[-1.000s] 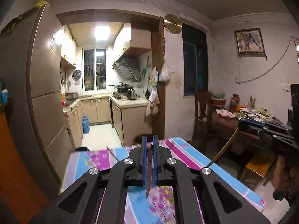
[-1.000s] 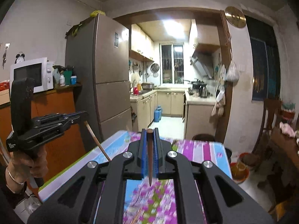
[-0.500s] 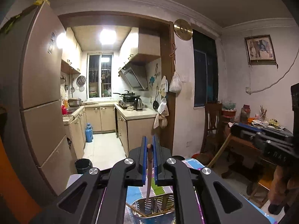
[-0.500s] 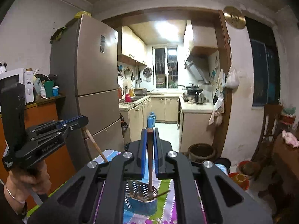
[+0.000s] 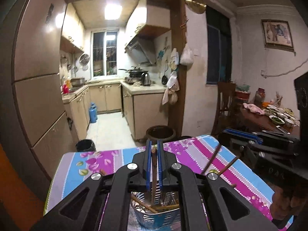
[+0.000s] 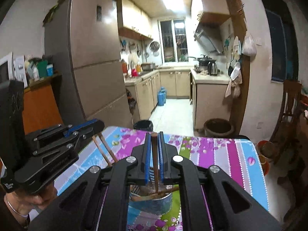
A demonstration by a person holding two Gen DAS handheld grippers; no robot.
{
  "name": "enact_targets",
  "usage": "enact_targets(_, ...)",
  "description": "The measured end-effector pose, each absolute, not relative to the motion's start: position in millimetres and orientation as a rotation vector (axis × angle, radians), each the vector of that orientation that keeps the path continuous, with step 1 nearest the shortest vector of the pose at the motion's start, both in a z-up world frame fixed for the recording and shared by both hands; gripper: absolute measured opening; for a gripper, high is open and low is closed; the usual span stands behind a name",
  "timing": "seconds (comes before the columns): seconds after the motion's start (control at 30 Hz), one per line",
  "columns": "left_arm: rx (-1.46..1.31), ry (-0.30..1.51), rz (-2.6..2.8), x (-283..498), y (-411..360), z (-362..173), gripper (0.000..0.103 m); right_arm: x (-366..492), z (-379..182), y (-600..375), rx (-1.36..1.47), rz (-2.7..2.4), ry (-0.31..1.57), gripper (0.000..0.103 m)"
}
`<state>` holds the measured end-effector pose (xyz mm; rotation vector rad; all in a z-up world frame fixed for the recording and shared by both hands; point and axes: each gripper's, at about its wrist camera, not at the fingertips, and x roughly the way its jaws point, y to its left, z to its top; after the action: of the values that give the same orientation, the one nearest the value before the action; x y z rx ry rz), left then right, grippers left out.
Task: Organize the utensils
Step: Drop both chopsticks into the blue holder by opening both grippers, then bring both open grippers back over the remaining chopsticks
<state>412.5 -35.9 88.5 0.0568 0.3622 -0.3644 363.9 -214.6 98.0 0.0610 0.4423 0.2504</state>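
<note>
Floral-cloth desk [image 5: 192,152]: metal holder [image 5: 154,214] has chopsticks, contents likely partly hidden; left hand-held gripper [image 5: 154,150] and right hand-held gripper [image 6: 154,136] each pinch a chopstick [image 6: 155,159].

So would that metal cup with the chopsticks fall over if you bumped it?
Probably fairly easily. The metal cup looks thin and light, and it stands on a soft tablecloth. The chopsticks leaning against its rim likely pull it to one side, so a sideways bump might tip it.
</note>
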Motion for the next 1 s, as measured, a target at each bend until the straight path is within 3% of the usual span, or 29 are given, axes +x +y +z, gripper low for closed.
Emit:
enact_targets(0.07,0.058,0.364,-0.355,412,-33,89,0.008,354,109,-217,0.061,0.238,0.389,0.039)
enact_targets(0.33,-0.006,0.182,-0.273,344,21,154,0.008,279,178,-265,0.063,0.178,0.190,0.039)
enact_targets(0.47,0.023,0.082,-0.187,270,54,179,0.034,216,196,-294,0.025,0.141,0.127,0.041)
enact_targets(0.53,0.055,0.067,-0.168,224,75,181,0.035,171,194,-307,-0.017,0.122,0.104,0.051)
enact_targets(0.67,0.109,0.122,-0.093,150,109,158,0.039,93,167,-324,-0.111,0.051,0.126,0.068)
enact_targets(0.83,0.158,0.225,0.009,75,148,98,0.039,21,91,-339,-0.091,-0.018,0.294,0.068)
enact_targets(1.0,0.136,0.347,0.063,12,166,2,0.039,-21,-4,-318,-0.106,-0.084,0.443,0.067)
